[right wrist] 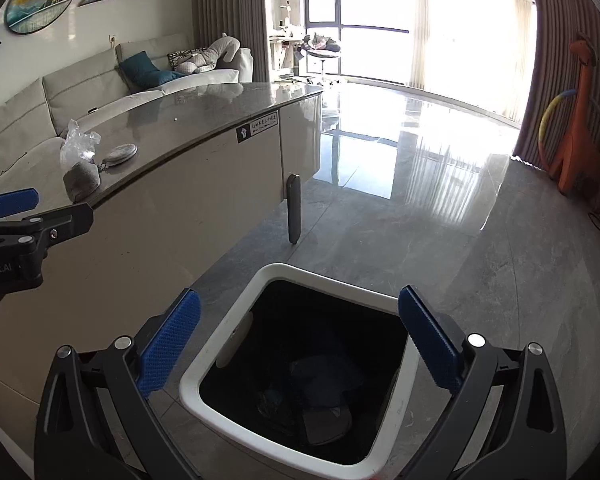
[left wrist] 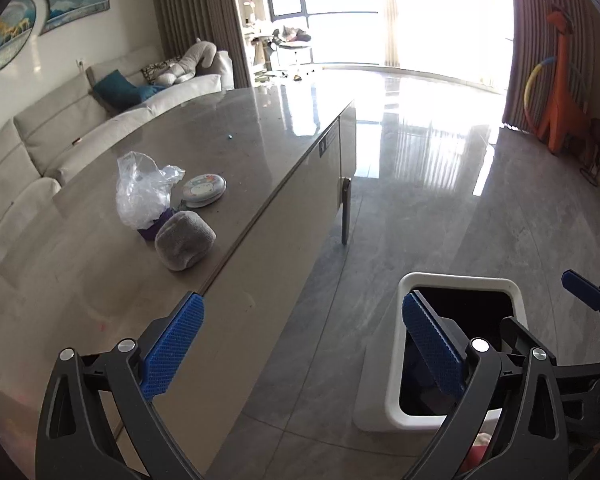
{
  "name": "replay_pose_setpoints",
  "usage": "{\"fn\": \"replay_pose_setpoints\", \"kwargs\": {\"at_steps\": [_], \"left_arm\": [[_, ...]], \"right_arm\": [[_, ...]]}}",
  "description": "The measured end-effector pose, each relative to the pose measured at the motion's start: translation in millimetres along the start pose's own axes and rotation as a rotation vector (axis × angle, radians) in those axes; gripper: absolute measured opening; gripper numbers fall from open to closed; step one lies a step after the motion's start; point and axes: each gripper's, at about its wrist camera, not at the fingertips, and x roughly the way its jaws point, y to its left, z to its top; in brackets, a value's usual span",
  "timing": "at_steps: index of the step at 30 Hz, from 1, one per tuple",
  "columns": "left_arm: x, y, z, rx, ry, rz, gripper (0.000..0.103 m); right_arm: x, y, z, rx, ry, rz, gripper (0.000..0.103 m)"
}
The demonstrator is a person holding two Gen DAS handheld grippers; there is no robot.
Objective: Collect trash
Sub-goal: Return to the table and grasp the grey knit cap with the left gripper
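The right gripper point(right wrist: 300, 336), jaws spread wide and empty, hangs over the white-rimmed square trash bin point(right wrist: 236, 344) on the grey tiled floor point(right wrist: 460, 260). The left gripper point(left wrist: 304, 340) is also released. A crumpled clear plastic bag point(left wrist: 140, 192) and grey plush lump point(left wrist: 185, 246) sit near the glossy grey table's point(left wrist: 100, 280) front edge.

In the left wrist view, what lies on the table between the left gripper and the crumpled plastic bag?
Only the grey rolled cloth, just in front of the plastic bag. From it to the left gripper, the table is bare; the left wrist view shows this.
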Motion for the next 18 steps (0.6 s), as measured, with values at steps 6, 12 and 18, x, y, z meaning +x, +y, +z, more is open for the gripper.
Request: {"fn": "replay_pose_setpoints", "kwargs": {"at_steps": [6,12,18], "left_arm": [[2.7,25.2,12.0,-0.032,-0.025,0.046,0.098],[19.5,75.8,24.8,-0.248,0.018,0.02,0.098],[46.1,105.3,26.6,-0.345,0.072,0.039,0.098]], "right_arm": [[-12.3,16.8,23.9,-0.038,-0.058,0.058,0.098],[-11.3,28.4,63.3,-0.047,-0.129,0.122,0.098],[2.5,52.3,100.9,-0.087,-0.17,0.195,0.098]]}}
